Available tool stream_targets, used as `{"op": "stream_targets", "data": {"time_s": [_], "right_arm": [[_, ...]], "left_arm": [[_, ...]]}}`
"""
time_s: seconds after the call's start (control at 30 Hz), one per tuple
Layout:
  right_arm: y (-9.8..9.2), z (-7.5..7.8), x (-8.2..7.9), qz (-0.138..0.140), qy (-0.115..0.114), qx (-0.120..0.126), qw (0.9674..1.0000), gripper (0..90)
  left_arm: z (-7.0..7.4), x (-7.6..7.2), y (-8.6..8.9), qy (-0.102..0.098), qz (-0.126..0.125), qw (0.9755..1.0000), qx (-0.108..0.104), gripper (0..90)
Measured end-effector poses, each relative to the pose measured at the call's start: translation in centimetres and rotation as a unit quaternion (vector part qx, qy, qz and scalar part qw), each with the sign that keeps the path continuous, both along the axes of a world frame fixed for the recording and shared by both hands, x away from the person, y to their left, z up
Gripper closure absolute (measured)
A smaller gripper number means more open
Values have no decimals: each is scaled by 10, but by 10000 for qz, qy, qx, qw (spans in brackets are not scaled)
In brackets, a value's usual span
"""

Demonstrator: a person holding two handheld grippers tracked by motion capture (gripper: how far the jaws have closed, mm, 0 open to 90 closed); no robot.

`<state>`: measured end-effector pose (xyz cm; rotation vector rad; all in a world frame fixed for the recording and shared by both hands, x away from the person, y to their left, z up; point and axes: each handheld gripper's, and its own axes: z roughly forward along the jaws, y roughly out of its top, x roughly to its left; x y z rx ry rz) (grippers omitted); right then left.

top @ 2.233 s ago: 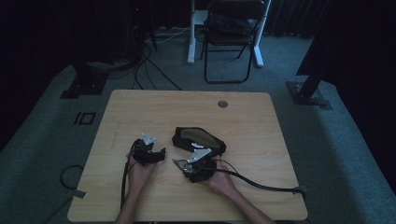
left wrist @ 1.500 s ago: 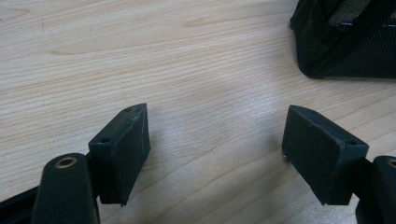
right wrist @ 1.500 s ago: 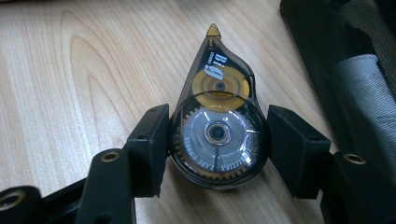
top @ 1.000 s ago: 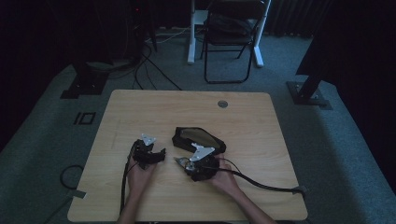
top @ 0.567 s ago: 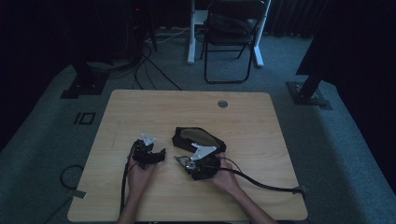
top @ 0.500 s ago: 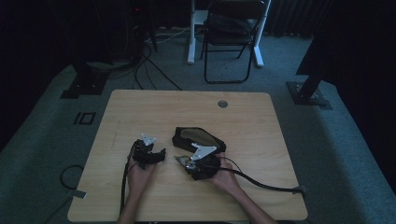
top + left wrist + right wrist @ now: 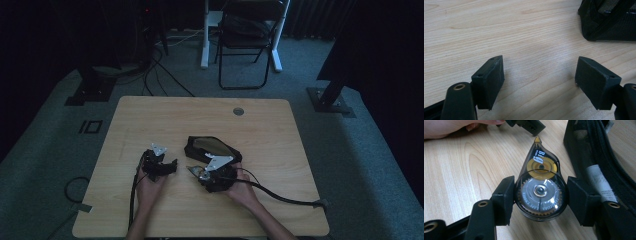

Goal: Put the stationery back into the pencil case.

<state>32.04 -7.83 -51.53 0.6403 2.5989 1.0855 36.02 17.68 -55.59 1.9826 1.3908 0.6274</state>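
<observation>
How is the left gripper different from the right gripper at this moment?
The left gripper is open, with bare table between its jaws; the right gripper is shut on a correction tape roller, gripping its round sides. The left gripper lies apart from the black pouch, with only a corner of the pouch in its view; the right gripper lies right beside the pouch. Both have black jaws and stay low over the wooden table.

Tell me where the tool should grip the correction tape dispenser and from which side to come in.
Grip the correction tape dispenser across its round, wide end, coming from behind that end with the pointed tip facing away. The right tool already has a pad on each flank there. That rounded body looks widest and firmest, while the tip tapers too narrow to hold.
</observation>
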Motion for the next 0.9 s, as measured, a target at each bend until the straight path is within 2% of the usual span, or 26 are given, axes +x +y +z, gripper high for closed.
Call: {"op": "stream_targets", "data": {"time_s": [0.9], "right_arm": [[-3, 14, -3, 26, -176, 117, 9998, 416]], "left_arm": [[0, 0, 0, -7, 8, 10000, -10, 237]]}}
